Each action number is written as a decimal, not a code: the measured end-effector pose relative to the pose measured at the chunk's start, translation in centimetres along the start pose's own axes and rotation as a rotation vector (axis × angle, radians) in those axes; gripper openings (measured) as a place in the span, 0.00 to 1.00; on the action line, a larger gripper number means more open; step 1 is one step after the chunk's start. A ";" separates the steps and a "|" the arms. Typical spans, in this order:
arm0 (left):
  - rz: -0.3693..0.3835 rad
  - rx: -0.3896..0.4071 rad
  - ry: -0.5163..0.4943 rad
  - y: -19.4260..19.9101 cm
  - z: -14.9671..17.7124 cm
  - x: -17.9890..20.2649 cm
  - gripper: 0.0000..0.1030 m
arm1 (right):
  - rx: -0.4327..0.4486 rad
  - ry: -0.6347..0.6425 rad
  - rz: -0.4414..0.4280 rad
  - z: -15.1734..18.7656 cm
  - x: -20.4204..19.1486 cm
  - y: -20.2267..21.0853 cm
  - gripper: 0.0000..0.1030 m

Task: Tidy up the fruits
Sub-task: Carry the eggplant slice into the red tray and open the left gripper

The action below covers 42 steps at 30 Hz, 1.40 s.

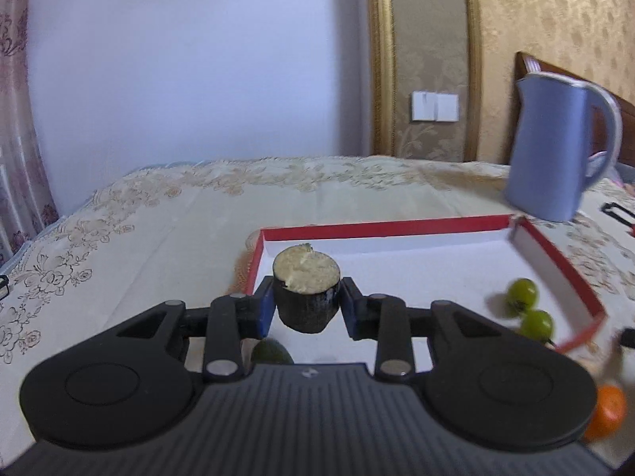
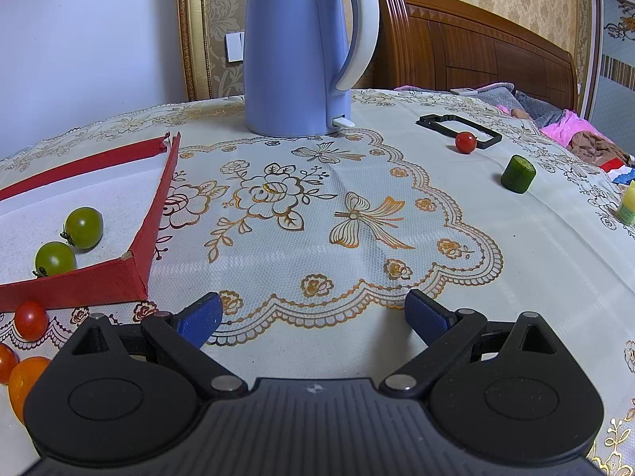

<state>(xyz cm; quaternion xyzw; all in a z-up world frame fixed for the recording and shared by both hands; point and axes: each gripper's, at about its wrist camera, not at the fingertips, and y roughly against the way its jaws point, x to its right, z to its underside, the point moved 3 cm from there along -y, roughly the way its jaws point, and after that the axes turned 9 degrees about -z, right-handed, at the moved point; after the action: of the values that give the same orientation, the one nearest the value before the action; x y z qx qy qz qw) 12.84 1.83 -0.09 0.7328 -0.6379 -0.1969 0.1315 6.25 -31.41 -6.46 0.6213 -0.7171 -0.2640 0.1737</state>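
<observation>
My left gripper (image 1: 306,309) is shut on a dark-skinned cucumber chunk (image 1: 306,289) with a pale cut top, held above the red-rimmed white tray (image 1: 381,229). Two green tomatoes (image 1: 523,292) lie in the tray's right corner; they also show in the right wrist view (image 2: 83,227). A green fruit (image 1: 272,352) peeks out under the left gripper. My right gripper (image 2: 311,319) is open and empty, low over the tablecloth right of the tray (image 2: 154,206). A second cucumber chunk (image 2: 518,173) and a red tomato (image 2: 465,142) lie far right. Red and orange tomatoes (image 2: 31,319) lie in front of the tray.
A blue electric kettle (image 2: 297,47) stands behind the tray on the embroidered tablecloth. A black rectangular frame (image 2: 460,127) lies beyond the red tomato. A yellow-green item (image 2: 628,202) sits at the right edge. An orange fruit (image 1: 605,412) lies outside the tray.
</observation>
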 end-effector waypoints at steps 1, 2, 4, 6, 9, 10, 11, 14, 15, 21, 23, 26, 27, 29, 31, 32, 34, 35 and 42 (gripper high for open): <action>-0.007 -0.013 0.001 -0.8 -0.1 0.1 0.30 | 0.000 0.000 0.000 0.0 0.0 0.0 0.96; -0.011 -0.029 0.000 -1.7 -0.1 0.3 0.30 | 0.000 0.000 0.000 0.0 0.0 0.0 0.96; -0.020 -0.049 0.002 -3.1 0.2 0.4 0.30 | 0.000 0.000 0.000 0.0 0.0 0.0 0.96; -0.019 -0.073 0.007 -4.2 0.5 0.5 0.30 | 0.000 0.000 0.000 0.0 0.0 0.0 0.96; -0.022 -0.093 0.007 -5.2 1.0 0.6 0.30 | 0.000 0.000 0.000 0.0 0.0 0.0 0.96; -0.023 -0.101 0.004 -5.6 1.2 0.7 0.30 | 0.000 0.000 0.000 0.0 0.0 0.0 0.96; -0.021 -0.110 0.002 -5.8 1.3 0.7 0.30 | 0.000 0.000 0.000 0.0 0.0 0.0 0.96; -0.024 -0.132 -0.002 -6.5 1.8 0.8 0.30 | 0.000 0.000 0.000 0.0 0.0 0.0 0.96; -0.024 -0.137 0.000 -6.7 1.9 0.7 0.31 | 0.000 0.000 0.000 0.0 0.0 0.0 0.96; -0.029 -0.110 -0.005 -6.2 2.0 0.7 0.49 | 0.001 0.000 -0.001 0.0 0.0 0.0 0.96; -0.027 -0.089 -0.010 -5.7 1.9 0.7 0.62 | 0.001 0.000 -0.001 0.0 0.0 0.0 0.96; -0.019 -0.068 0.006 -4.5 1.7 0.3 0.69 | 0.001 0.000 0.000 0.0 0.0 0.0 0.96; -0.014 -0.059 0.008 -4.0 1.7 0.2 0.70 | 0.001 0.000 -0.001 0.0 0.0 0.0 0.96; -0.018 -0.033 0.011 -2.7 1.7 0.0 0.75 | 0.001 0.000 0.000 0.0 0.0 0.0 0.96; -0.043 0.004 0.013 -1.3 1.9 -0.4 0.81 | 0.001 0.000 -0.001 0.0 0.0 0.0 0.96; -0.047 0.016 0.011 -0.7 2.1 -0.6 0.82 | 0.001 0.000 -0.001 0.0 0.0 0.0 0.96; -0.049 0.027 0.014 0.5 2.4 -1.1 0.82 | 0.001 0.000 0.000 0.0 0.0 0.0 0.96; -0.054 0.031 0.021 1.1 2.5 -1.4 0.82 | 0.001 0.000 -0.001 0.0 0.0 0.0 0.96; -0.088 -0.011 0.031 3.2 4.5 -3.9 0.87 | 0.001 0.001 -0.001 0.0 0.0 0.0 0.96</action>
<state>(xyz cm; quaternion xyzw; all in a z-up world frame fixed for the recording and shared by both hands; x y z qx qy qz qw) 7.55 5.48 -2.18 0.7625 -0.6018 -0.1946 0.1363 6.25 -31.40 -6.48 0.6217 -0.7169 -0.2636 0.1734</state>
